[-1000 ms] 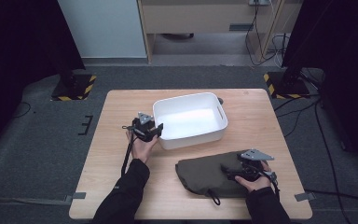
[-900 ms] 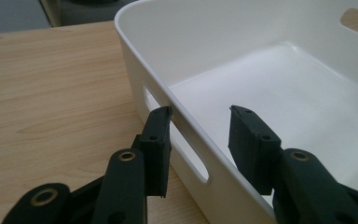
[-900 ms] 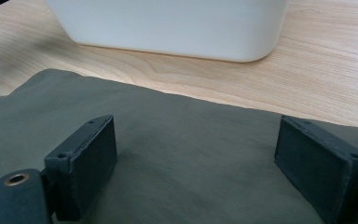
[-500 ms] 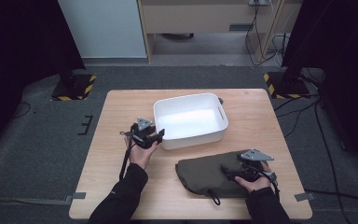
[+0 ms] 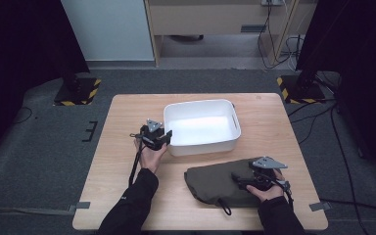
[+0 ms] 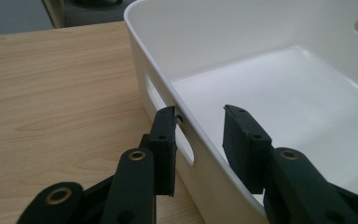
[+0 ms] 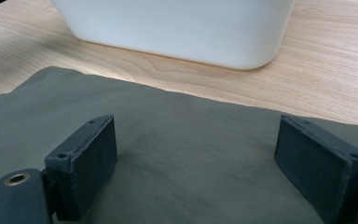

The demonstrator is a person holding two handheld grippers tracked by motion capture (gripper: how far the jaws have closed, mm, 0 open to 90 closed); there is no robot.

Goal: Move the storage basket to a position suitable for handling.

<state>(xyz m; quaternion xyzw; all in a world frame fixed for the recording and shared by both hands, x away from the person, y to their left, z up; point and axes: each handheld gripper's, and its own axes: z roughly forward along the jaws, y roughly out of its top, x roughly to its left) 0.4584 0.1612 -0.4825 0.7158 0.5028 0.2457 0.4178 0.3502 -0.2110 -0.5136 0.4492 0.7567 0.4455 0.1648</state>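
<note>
At the white bin's (image 6: 279, 70) wall, the left tool (image 6: 200, 140) straddles it — closing, narrow, 1 pad touching.

Left forearm enters from the bottom centre-left of the high view; the left gripper (image 5: 168, 137) sits mid-frame, left of centre, pointing right. Its jaws have just been closing and stand slightly apart. The right gripper (image 5: 235, 179), at lower right, points left, jaws spread wide.

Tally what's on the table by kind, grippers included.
White bin: 1
Olive bag: 1
Grippers: 2, left gripper straddling the bin's wall, right gripper over the bag
Total: 4
</note>
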